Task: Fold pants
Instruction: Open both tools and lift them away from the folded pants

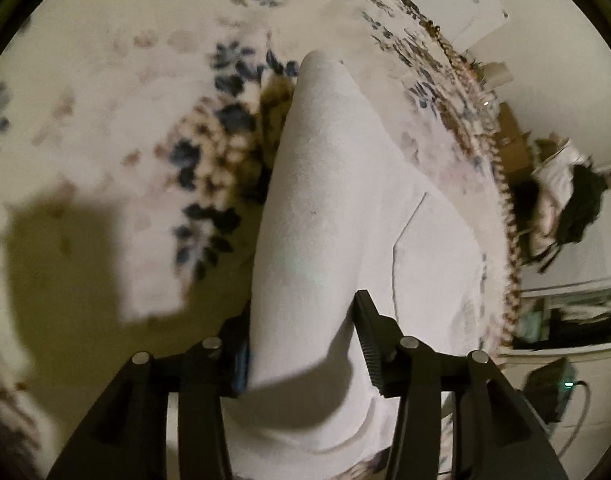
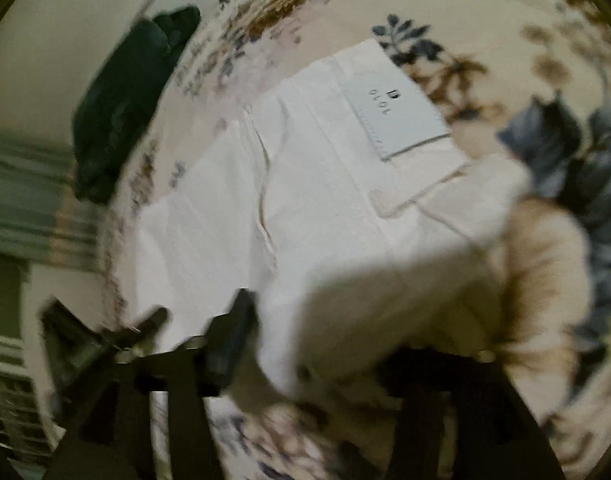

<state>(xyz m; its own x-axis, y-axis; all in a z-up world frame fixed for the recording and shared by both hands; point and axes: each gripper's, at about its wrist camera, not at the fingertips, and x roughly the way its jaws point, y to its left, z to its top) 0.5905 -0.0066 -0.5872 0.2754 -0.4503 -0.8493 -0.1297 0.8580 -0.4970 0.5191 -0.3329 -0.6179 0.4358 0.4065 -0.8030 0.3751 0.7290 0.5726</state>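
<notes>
Gripping a raised fold of the white pants (image 1: 329, 208) at frame centre, the left claw (image 1: 305, 344) has both fingers pressed against the cloth above the floral rug (image 1: 105, 92). In the blurred right wrist view, the pants (image 2: 305, 184) lie spread mid-frame with a label patch (image 2: 401, 100) at upper right and a dark garment (image 2: 125, 100) at upper left. Right claw (image 2: 317, 344) state cannot be determined; cloth hides one finger.

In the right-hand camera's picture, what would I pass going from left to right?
Dark garment → white pants → label → blue flower on the floral cover.
</notes>
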